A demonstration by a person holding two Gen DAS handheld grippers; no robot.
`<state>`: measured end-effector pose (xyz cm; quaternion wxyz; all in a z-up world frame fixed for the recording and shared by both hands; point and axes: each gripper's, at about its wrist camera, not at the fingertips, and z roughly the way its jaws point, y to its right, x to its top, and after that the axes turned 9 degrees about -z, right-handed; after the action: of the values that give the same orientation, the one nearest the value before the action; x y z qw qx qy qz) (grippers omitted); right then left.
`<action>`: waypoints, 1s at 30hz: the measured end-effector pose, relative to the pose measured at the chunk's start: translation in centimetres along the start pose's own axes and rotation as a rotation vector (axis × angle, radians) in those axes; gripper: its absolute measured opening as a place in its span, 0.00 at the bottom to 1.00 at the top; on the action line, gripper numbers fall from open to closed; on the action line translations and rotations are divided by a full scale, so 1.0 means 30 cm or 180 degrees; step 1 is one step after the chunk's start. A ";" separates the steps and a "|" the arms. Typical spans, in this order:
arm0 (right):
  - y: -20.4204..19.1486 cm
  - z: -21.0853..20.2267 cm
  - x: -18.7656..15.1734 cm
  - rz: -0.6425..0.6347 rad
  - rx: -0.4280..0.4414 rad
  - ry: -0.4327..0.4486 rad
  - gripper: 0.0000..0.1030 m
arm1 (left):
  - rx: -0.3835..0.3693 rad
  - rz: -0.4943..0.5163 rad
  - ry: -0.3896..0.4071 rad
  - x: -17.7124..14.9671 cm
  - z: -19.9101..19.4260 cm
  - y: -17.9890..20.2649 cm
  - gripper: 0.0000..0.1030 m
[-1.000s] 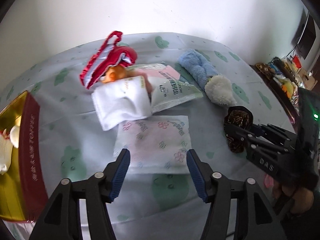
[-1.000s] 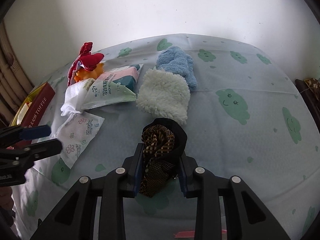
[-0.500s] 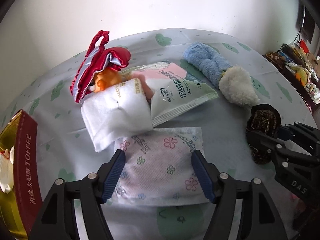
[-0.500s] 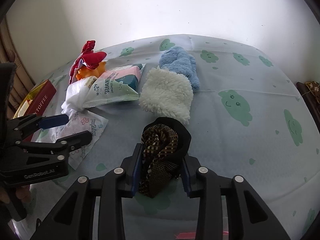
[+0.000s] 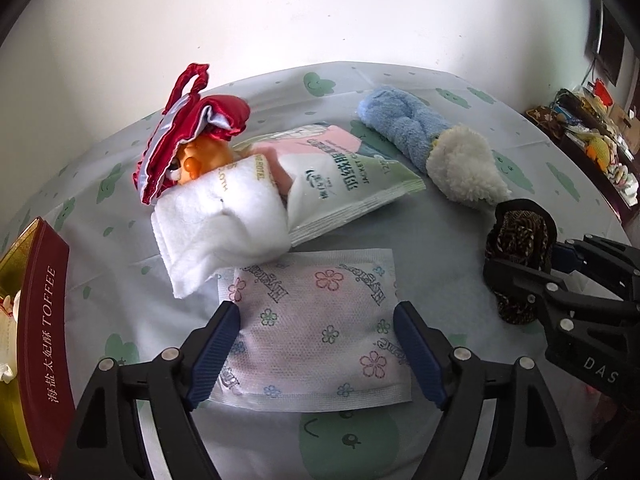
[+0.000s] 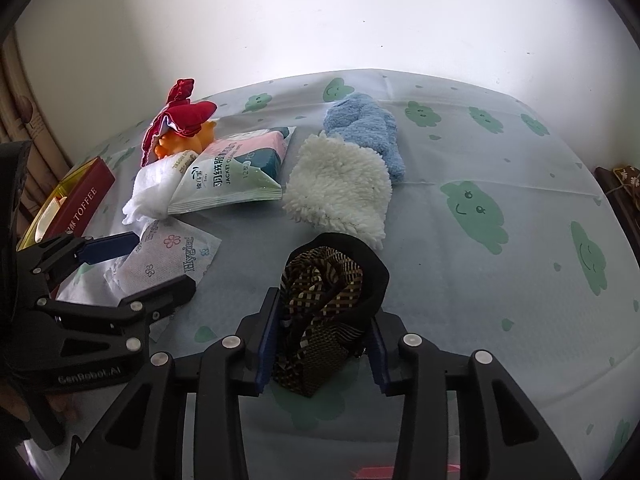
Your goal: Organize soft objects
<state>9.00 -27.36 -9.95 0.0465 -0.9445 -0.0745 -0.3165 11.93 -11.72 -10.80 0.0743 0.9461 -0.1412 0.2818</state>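
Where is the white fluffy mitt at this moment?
In the right wrist view the white fluffy mitt lies on the bed sheet near the centre, touching the blue towel behind it and right of the wipes packet.

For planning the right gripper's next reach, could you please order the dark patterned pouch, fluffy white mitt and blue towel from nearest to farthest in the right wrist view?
1. Dark patterned pouch, between the right gripper jaws.
2. Fluffy white mitt, just beyond, centre.
3. Blue towel, behind the mitt, farthest back.
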 end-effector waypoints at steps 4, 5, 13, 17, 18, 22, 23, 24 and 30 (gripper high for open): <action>-0.004 0.001 -0.001 0.0002 0.0000 0.0001 0.38 | -0.0075 0.0017 0.0005 -0.002 0.008 -0.003 0.83; -0.004 0.001 -0.001 0.0001 -0.0002 0.0001 0.38 | -0.0082 0.0009 0.0001 0.000 0.013 -0.006 0.85; -0.003 0.001 -0.002 0.0000 0.0000 0.0003 0.38 | -0.0165 -0.0026 0.0040 -0.001 0.013 -0.025 0.80; -0.002 0.001 -0.002 -0.0002 -0.0002 0.0002 0.38 | -0.0154 -0.0022 0.0094 -0.008 -0.006 -0.035 0.48; -0.003 0.001 -0.002 -0.0002 -0.0001 0.0002 0.39 | -0.0155 -0.0024 0.0100 -0.007 -0.011 -0.041 0.42; -0.003 0.000 -0.001 0.0001 0.0002 0.0002 0.39 | -0.0154 -0.0056 0.0101 -0.002 -0.020 -0.058 0.27; -0.003 0.000 -0.001 -0.0001 0.0001 0.0001 0.39 | -0.0153 -0.0058 0.0105 -0.003 -0.023 -0.060 0.26; -0.003 0.000 -0.002 -0.0001 0.0001 0.0002 0.39 | -0.0152 -0.0062 0.0109 -0.006 -0.028 -0.062 0.26; -0.005 0.000 -0.001 -0.0005 -0.0001 0.0001 0.39 | -0.0162 -0.0046 0.0095 -0.017 -0.049 -0.062 0.25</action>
<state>8.94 -27.21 -9.97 0.0462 -0.9444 -0.0752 -0.3167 11.34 -9.52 -9.96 0.1025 0.9406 -0.1403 0.2917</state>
